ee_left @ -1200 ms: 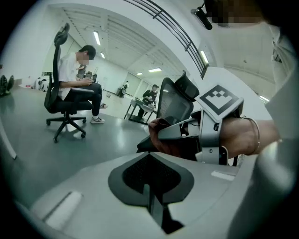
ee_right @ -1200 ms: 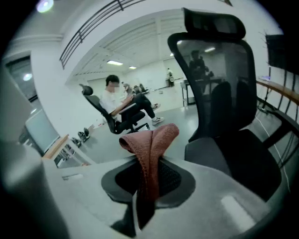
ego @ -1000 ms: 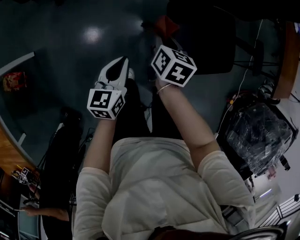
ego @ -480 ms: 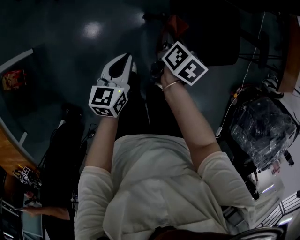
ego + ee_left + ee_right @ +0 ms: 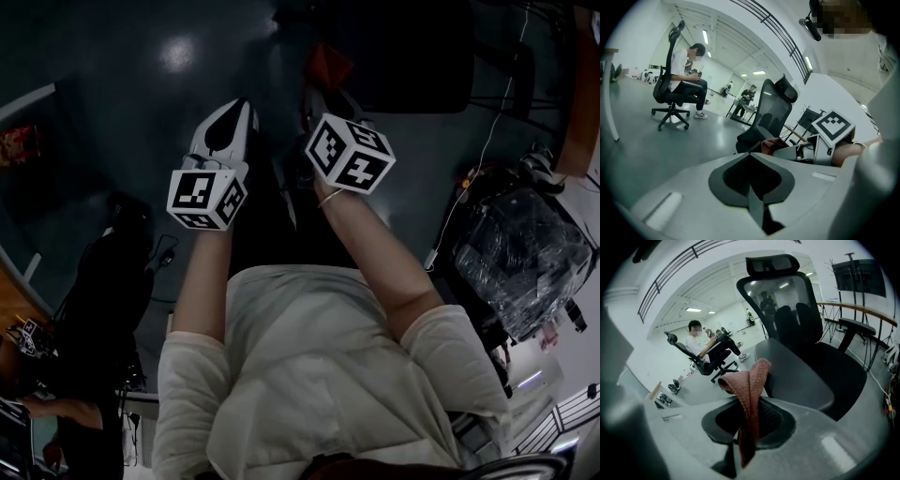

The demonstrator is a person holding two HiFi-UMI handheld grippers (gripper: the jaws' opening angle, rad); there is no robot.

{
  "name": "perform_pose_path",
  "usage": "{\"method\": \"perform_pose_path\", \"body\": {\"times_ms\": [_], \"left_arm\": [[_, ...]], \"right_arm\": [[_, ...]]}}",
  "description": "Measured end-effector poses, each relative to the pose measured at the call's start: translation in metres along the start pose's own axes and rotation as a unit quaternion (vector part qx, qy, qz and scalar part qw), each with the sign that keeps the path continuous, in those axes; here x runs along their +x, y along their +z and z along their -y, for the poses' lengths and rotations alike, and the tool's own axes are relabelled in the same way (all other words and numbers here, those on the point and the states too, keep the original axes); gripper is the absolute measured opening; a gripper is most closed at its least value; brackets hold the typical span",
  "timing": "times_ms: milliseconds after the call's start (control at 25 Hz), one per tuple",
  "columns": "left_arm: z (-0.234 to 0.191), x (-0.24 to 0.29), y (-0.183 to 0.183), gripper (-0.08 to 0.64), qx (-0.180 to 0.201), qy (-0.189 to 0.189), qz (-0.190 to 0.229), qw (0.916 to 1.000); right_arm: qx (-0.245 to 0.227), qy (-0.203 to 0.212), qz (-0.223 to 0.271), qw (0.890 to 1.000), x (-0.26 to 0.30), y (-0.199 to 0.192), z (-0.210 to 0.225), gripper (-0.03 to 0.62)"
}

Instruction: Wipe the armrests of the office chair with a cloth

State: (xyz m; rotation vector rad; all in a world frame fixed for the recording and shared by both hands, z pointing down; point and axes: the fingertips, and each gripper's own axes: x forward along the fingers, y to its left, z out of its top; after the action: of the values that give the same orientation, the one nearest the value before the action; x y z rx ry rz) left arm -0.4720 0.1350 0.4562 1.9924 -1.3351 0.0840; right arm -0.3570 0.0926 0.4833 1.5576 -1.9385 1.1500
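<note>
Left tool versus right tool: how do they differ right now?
The left tool is shut on nothing; the right tool is shut on a reddish cloth that loops out past its tips. The right tool faces the office chair squarely; the left tool points more at open floor, that chair off to one side. Both have jaws together and are held out before the person.

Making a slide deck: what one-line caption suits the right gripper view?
Right gripper shut on a reddish cloth, facing the black mesh office chair and its grey armrest.
</note>
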Motion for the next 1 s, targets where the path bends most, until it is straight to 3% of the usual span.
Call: {"method": "perform_pose_path", "body": {"times_ms": [120, 280, 440, 600, 1000], "left_arm": [[0.013, -0.007, -0.013, 0.014, -0.002, 0.006, 0.006, 1.0], [0.034, -0.014, -0.031, 0.014, -0.003, 0.012, 0.009, 0.9999], [0.048, -0.02, -0.044, 0.014, -0.001, 0.015, 0.012, 0.9998], [0.063, -0.021, -0.052, 0.014, -0.001, 0.018, 0.017, 0.9997], [0.115, -0.036, -0.01, 0.014, 0.03, 0.024, 0.069, 0.9969]], "right_arm": [[-0.026, 0.009, -0.008, 1.0, -0.015, -0.018, 0.011, 0.043], [-0.024, 0.004, -0.02, 1.0, -0.032, -0.036, 0.044, 0.043], [-0.055, 0.013, -0.013, 0.998, -0.043, -0.035, 0.064, 0.044], [-0.053, 0.008, -0.007, 0.999, -0.051, -0.029, 0.087, 0.044], [-0.098, 0.02, 0.022, 0.995, -0.097, 0.011, 0.119, 0.043]]}}
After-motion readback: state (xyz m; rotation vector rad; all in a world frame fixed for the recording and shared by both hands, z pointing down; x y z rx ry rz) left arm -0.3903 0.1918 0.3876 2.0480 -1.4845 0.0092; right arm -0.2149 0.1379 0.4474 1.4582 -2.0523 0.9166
